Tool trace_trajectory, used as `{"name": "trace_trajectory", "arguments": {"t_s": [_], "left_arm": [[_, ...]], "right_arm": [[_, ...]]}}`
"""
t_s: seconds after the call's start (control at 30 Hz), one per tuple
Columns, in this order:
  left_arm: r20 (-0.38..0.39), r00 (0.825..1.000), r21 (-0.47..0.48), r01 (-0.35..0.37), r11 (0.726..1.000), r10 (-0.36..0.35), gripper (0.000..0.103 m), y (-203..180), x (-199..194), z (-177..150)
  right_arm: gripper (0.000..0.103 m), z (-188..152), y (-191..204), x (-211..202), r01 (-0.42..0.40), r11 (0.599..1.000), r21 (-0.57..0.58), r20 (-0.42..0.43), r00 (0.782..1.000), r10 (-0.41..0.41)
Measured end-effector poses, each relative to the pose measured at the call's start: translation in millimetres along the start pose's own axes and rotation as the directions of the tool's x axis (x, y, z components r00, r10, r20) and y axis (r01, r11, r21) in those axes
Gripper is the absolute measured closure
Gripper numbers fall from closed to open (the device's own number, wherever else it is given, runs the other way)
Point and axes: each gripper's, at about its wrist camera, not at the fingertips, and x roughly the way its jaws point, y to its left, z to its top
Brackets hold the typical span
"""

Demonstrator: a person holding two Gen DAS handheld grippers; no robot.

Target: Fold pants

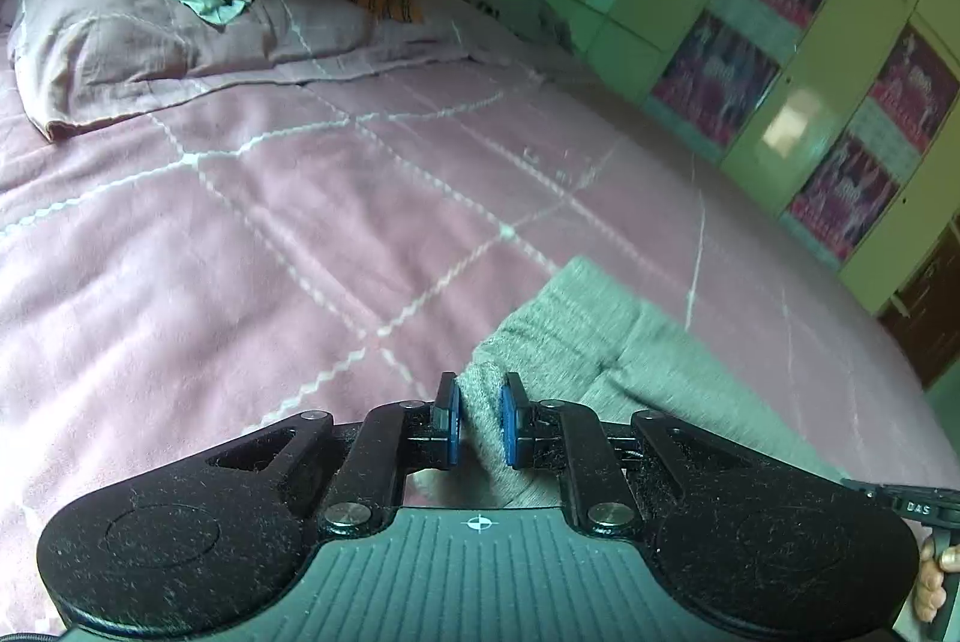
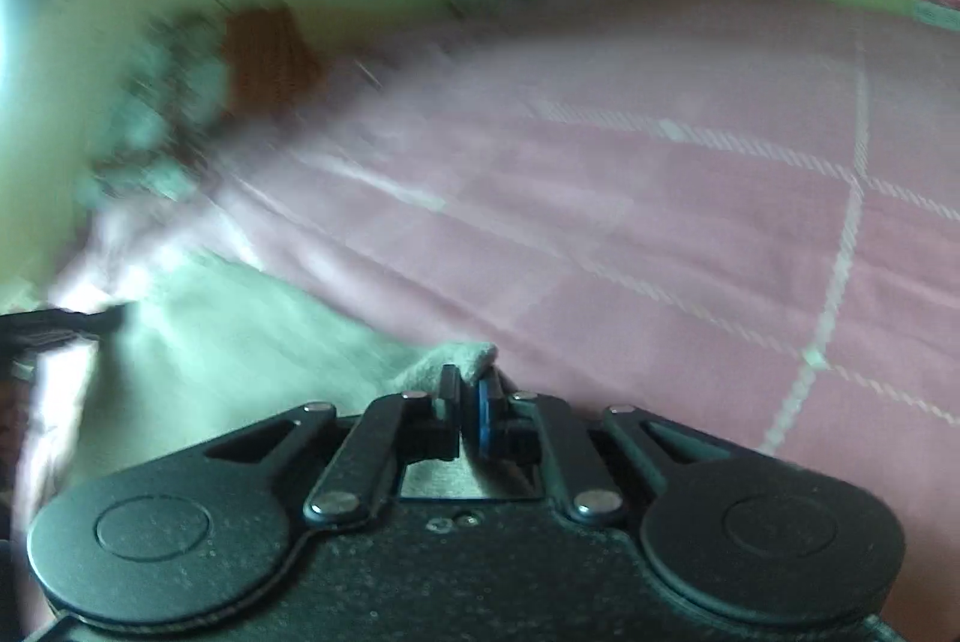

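The folding looked barely started. The grey pants lay on the pink checked bed, in the lower right of the left wrist view, and no finished fold showed in either picture; both tools had only just taken hold of the cloth.

The left tool had its blue pads pressed in on a thick ridge of grey fabric, the jaws stopped some way apart by the bunched cloth. The right tool was closed almost fully, pinching a thin corner or edge of the pants that stuck up just past its fingertips; that view was smeared by motion, so the rest of the garment read only as a pale grey patch at lower left.

In the left view the garment's long axis ran from the tool at the bottom centre towards the upper right, then off the right edge. Which end was waistband and which was hem could not be told.

Judging from this, lifting, carrying over and laying down the fold were all left to do.
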Motion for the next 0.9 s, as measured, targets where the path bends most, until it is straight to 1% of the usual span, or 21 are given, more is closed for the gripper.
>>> {"name": "trace_trajectory", "arguments": {"t_s": [0.03, 0.07, 0.13, 0.17, 0.2, 0.23, 0.3, 0.33, 0.4, 0.43, 0.5, 0.53, 0.57, 0.6, 0.63, 0.67, 0.7, 0.77, 0.8, 0.87, 0.9], "left_arm": [[-0.01, 1.0, -0.017, 0.004, 1.0, -0.004, 0.083, 2, -2, 2], [-0.009, 1.0, -0.032, 0.006, 0.999, -0.006, 0.08, 4, -7, 5], [0.002, 1.0, -0.03, -0.018, 0.999, 0.018, 0.059, 8, -20, 8], [0.016, 0.999, -0.031, -0.031, 0.999, 0.031, 0.057, 11, -29, 8], [0.033, 0.999, -0.036, -0.04, 0.999, 0.041, 0.057, 13, -39, 8], [0.052, 0.998, -0.036, -0.041, 0.998, 0.043, 0.057, 12, -49, 9], [0.082, 0.997, -0.003, -0.01, 1.0, 0.01, 0.057, -2, -61, 9], [0.079, 0.997, 0.032, 0.009, 0.999, -0.012, 0.057, -15, -61, 9], [0.051, 0.997, 0.134, 0.054, 0.99, -0.061, 0.057, -49, -54, 5], [0.02, 0.997, 0.188, 0.072, 0.98, -0.077, 0.057, -68, -45, 0], [-0.077, 0.993, 0.265, 0.106, 0.958, -0.088, 0.055, -97, -23, -15], [-0.14, 0.987, 0.279, 0.119, 0.953, -0.083, 0.054, -105, -11, -25], [-0.198, 0.978, 0.289, 0.125, 0.949, -0.069, 0.054, -111, -2, -34], [-0.21, 0.976, 0.313, 0.122, 0.942, -0.056, 0.054, -114, 1, -43], [-0.192, 0.98, 0.345, 0.114, 0.932, -0.049, 0.054, -116, -1, -49], [-0.188, 0.981, 0.352, 0.115, 0.929, -0.049, 0.054, -116, -3, -52], [-0.19, 0.98, 0.335, 0.121, 0.934, -0.059, 0.054, -112, -6, -52], [-0.199, 0.976, 0.283, 0.142, 0.949, -0.087, 0.054, -102, -9, -48], [-0.204, 0.974, 0.268, 0.15, 0.952, -0.096, 0.054, -99, -9, -47], [-0.209, 0.973, 0.265, 0.153, 0.952, -0.098, 0.054, -98, -10, -47], [-0.209, 0.974, 0.277, 0.149, 0.949, -0.092, 0.054, -99, -10, -48]], "right_arm": [[0.1, -6, 0, 12, 0.045, 0.999, -0.019, -0.044, 0.998, -0.046], [0.099, -10, 0, 14, 0.065, 0.998, -0.016, -0.034, 0.997, -0.066], [0.093, -11, -4, 5, 0.046, 0.997, 0.055, 0.002, 0.999, -0.046], [0.085, -13, -4, -5, 0.05, 0.996, 0.073, 0.037, 0.998, -0.052], [0.085, -17, -4, -18, 0.065, 0.995, 0.075, 0.075, 0.995, -0.07], [0.085, -21, -3, -29, 0.067, 0.995, 0.074, 0.094, 0.993, -0.074], [0.085, -32, -2, -52, 0.083, 0.993, 0.079, 0.128, 0.987, -0.093], [0.085, -38, -2, -63, 0.092, 0.992, 0.085, 0.143, 0.984, -0.104], [0.085, -50, 1, -79, 0.111, 0.989, 0.101, 0.166, 0.978, -0.127], [0.085, -54, 3, -82, 0.114, 0.988, 0.105, 0.168, 0.977, -0.131], [0.083, -63, 9, -81, 0.133, 0.983, 0.129, 0.15, 0.977, -0.152], [0.081, -68, 10, -78, 0.146, 0.979, 0.144, 0.131, 0.978, -0.165], [0.075, -75, 10, -76, 0.159, 0.974, 0.162, 0.108, 0.978, -0.177], [0.073, -83, 8, -74, 0.176, 0.966, 0.189, 0.08, 0.978, -0.194], [0.073, -91, 3, -76, 0.187, 0.959, 0.212, 0.053, 0.978, -0.202], [0.073, -100, -4, -86, 0.183, 0.956, 0.23, 0.055, 0.978, -0.2], [0.076, -110, -11, -100, 0.198, 0.949, 0.245, 0.062, 0.974, -0.219], [0.08, -131, -35, -135, 0.246, 0.923, 0.297, 0.058, 0.96, -0.274], [0.085, -144, -51, -154, 0.277, 0.901, 0.335, 0.056, 0.948, -0.312], [0.09, -171, -87, -195, 0.314, 0.848, 0.426, 0.054, 0.927, -0.371], [0.09, -186, -105, -217, 0.323, 0.816, 0.479, 0.056, 0.916, -0.396]]}}
